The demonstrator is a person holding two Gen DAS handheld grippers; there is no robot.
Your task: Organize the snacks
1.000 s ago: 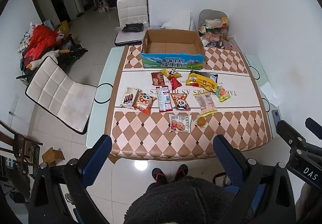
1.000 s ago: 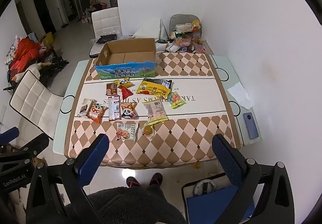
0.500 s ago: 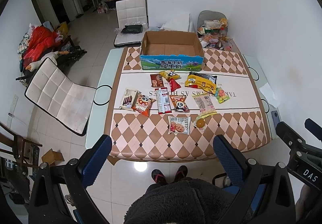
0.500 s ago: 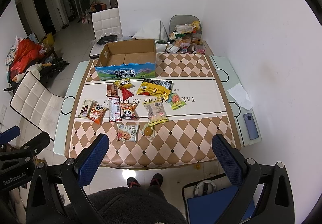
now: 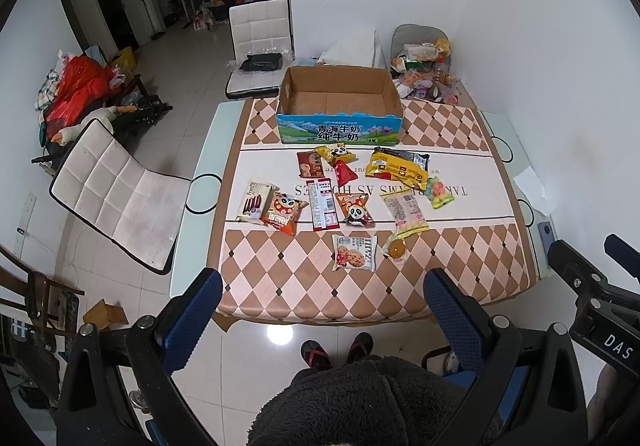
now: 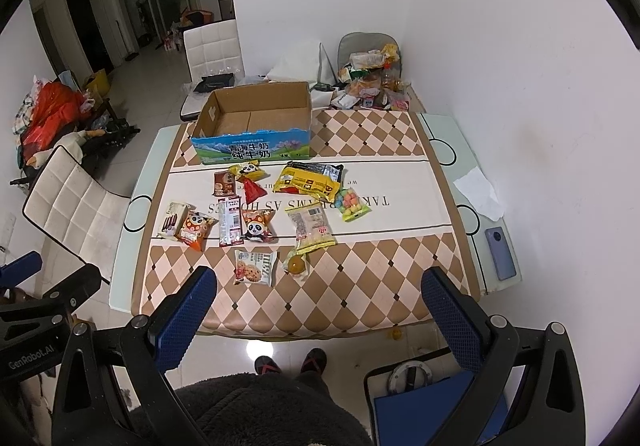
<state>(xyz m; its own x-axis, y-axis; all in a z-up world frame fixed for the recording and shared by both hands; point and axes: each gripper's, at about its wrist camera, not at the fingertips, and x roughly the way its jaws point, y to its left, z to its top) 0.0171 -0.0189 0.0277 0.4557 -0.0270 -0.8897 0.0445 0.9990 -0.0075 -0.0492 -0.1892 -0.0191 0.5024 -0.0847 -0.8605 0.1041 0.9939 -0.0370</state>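
Note:
An open, empty cardboard box [image 5: 339,101] with a blue printed front stands at the far side of the table; it also shows in the right wrist view [image 6: 256,117]. Several snack packets lie in front of it: a yellow bag [image 5: 398,167], a cookie packet [image 5: 354,252], a panda packet [image 5: 355,209], an orange packet [image 5: 282,209]. In the right wrist view the yellow bag [image 6: 308,181] and cookie packet [image 6: 255,266] show too. My left gripper [image 5: 322,306] and right gripper [image 6: 320,306] are open and empty, held high above the table's near edge.
The checkered tablecloth table [image 5: 280,286] stands against a white wall. White chairs [image 5: 116,189] stand left and behind [image 5: 260,41]. A phone [image 6: 501,254] and tissue [image 6: 480,193] lie at the right edge. A pile of bags [image 6: 372,81] sits behind the table.
Both cameras have drifted slightly; the table and box sit a little lower in view. Nothing on the table has moved and both grippers stay open.

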